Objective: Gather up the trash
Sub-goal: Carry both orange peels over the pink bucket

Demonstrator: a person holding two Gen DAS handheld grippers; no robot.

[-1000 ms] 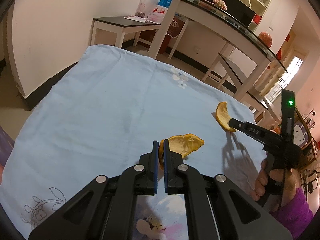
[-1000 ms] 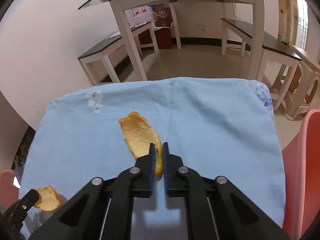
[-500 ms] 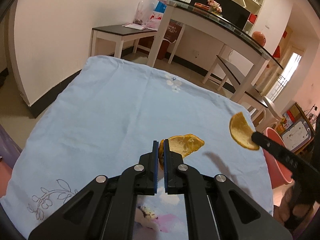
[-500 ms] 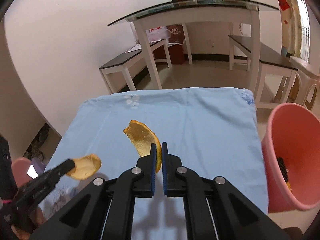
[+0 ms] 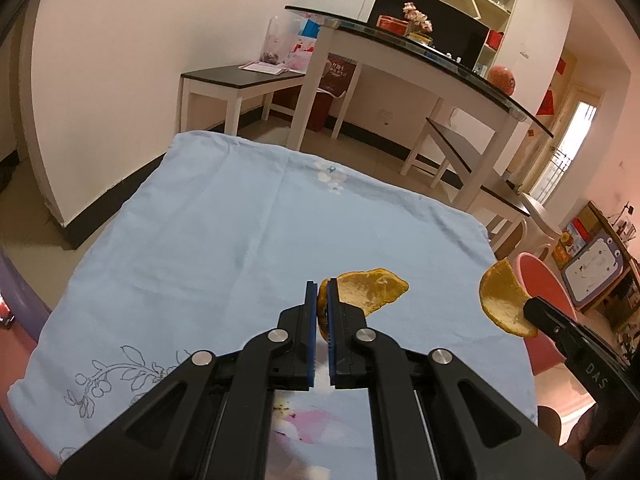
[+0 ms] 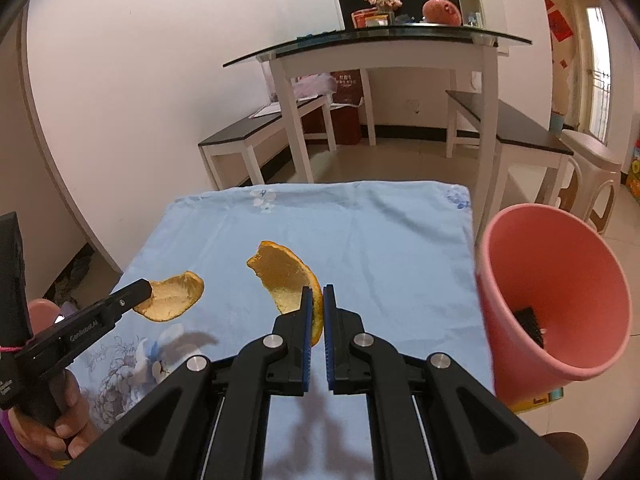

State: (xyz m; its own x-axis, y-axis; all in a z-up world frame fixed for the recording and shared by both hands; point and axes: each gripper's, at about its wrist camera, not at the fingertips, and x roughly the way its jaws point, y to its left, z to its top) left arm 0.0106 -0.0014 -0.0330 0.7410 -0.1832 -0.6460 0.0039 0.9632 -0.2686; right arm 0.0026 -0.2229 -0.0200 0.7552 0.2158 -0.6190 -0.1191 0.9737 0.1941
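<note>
You have one piece of orange peel [image 5: 370, 290] pinched in your left gripper [image 5: 321, 292]. Its two blue pads are squeezed tight on the edge of the peel, and the rest of the peel sticks out to the right of the jaws. It hangs in the air above the blue cloth [image 5: 224, 240].

You have a second orange peel [image 6: 286, 276] in your right gripper [image 6: 315, 300]. Those jaws are squeezed tight on it too. This peel curls up and to the left of the pads, and it is also up off the cloth. In the left camera you see it [image 5: 502, 300] at the tip of the right gripper, out by the right edge of the cloth.

The pink bin [image 6: 556, 292] stands just past the right edge of the cloth. It is tipped toward you, and something dark lies inside it near the bottom. The right peel is nearer to the bin than the left one.

Your left hand [image 6: 60, 420] grips the handle at the bottom left of the right camera. Behind the cloth stand a glass-topped table [image 6: 380, 38] and two dark benches [image 6: 264, 128].
</note>
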